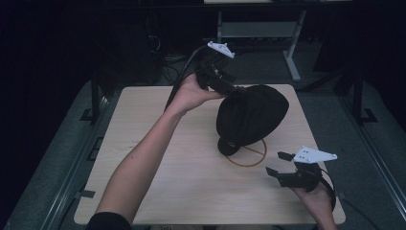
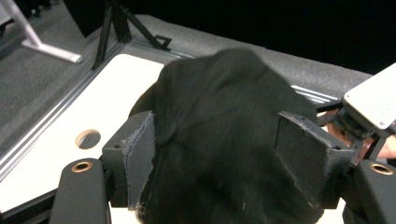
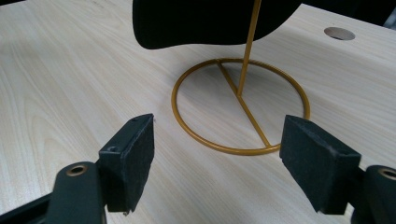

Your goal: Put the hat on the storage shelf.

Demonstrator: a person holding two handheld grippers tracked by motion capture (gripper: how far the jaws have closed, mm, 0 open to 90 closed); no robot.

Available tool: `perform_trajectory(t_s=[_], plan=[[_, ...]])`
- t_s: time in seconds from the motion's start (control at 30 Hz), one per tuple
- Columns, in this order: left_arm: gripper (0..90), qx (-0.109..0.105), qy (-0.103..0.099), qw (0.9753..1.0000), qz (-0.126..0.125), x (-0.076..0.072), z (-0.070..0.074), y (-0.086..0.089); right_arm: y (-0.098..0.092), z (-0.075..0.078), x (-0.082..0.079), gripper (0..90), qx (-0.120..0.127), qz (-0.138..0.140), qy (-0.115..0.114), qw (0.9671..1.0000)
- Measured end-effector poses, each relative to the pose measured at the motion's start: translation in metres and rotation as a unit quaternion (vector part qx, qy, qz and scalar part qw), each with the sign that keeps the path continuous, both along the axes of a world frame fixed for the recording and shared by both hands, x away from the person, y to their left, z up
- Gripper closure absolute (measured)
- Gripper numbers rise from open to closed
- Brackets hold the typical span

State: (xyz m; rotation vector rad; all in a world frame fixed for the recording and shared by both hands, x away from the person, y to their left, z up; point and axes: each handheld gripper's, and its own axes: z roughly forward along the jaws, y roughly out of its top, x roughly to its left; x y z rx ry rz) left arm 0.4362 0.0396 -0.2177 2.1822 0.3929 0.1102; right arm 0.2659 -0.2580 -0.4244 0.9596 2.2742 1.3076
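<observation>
A pale wood bench (image 1: pixel 158 158) with a round hole (image 3: pixel 339 33) stands on grey carpet (image 1: pixel 325 103) in a dark room; behind it, a desk's grey leg (image 1: pixel 291 52) and black cables (image 1: pixel 167 64) on the floor

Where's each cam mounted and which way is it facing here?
High view: above the person's side, looking forward and down on the table; both forearms, left gripper, right gripper.
Left gripper view: rides the left gripper, facing the black cap between its open jaws.
Right gripper view: low over the table, facing the gold wire stand; own open jaws.
Shared: the cap appears in all three.
</observation>
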Motion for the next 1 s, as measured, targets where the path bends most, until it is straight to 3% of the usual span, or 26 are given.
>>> perform_trajectory(t_s=[0.57, 1.0], plan=[[27.9, -0.005, 0.013, 0.999, 0.043, -0.004, -0.028, 0.058, 0.002, -0.001, 0.002, 24.9, 0.003, 0.004, 0.004, 1.0], [27.0, -0.009, 0.02, 0.9974, 0.069, -0.014, -0.044, 0.095, 0.007, -0.005, 0.002, 23.8, -0.008, 0.005, 0.012, 0.9999]])
